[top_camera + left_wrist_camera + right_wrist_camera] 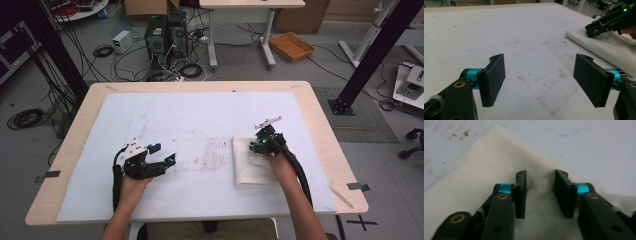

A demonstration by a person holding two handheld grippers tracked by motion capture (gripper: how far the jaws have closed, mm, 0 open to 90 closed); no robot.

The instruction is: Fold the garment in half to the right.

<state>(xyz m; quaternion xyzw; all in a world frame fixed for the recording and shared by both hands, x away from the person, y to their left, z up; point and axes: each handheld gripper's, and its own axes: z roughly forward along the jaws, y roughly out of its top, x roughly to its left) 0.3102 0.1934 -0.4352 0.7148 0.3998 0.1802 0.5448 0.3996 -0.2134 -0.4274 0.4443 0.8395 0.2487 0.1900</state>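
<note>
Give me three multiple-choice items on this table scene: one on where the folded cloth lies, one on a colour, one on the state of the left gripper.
1. Where does the folded cloth lie on the white mat?
A. at the far left corner
B. on the right part, under the right gripper
C. hanging off the near edge

2. What colour is the cloth?
A. cream
B. red
C. dark blue

3. How does the left gripper stand?
A. shut on the cloth
B. shut on nothing
C. open, with bare mat between its jaws

Answers: 1 B, the high view shows it below the right gripper; 2 A, it looks pale cream against the mat; 3 C, the left gripper view shows wide-set jaws.
</note>
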